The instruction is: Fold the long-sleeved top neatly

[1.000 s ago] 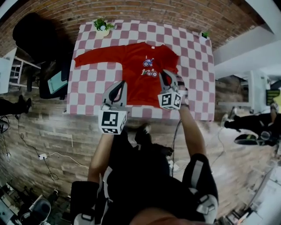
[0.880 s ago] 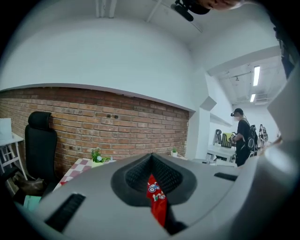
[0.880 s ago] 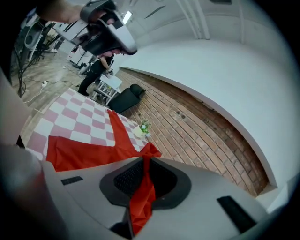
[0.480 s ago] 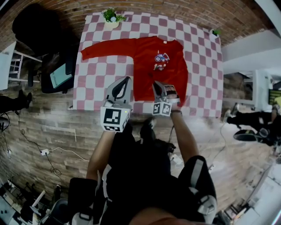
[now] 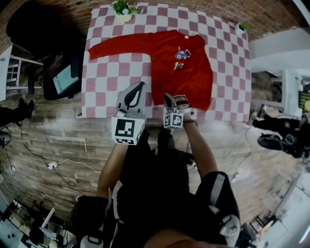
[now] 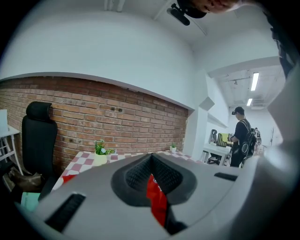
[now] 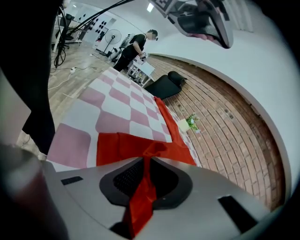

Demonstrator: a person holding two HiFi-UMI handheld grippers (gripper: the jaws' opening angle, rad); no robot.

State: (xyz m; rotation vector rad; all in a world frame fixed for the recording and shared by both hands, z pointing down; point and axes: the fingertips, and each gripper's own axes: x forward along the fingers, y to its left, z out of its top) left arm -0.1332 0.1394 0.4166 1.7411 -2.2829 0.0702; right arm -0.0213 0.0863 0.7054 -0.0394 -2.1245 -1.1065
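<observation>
The top [image 5: 177, 72] lies red and mostly flat on the checked table [image 5: 114, 72]. Its neck is toward the far edge and its hem toward the near one. One sleeve [image 5: 118, 46] is stretched out flat to the left, and a small print [image 5: 181, 54] sits on the chest. At the near edge, the right gripper [image 7: 144, 161] has its jaws pinched on a fold of the top's hem. The red cloth rises from the table in a little peak and runs down between the pads. The left gripper [image 5: 139, 87] is held just left of the top's body, over bare table near the front edge. Its jaws are pressed together on nothing, and only a sliver of red shows past them in its own view. Whether its tips touch the table, I can't say. A pot [image 5: 123, 10] with a green plant stands at the far edge, left of the collar. A smaller plant [image 5: 241, 27] sits at the far right corner. A black chair [image 5: 34, 29] stands off the table's far left, against the brick wall.
</observation>
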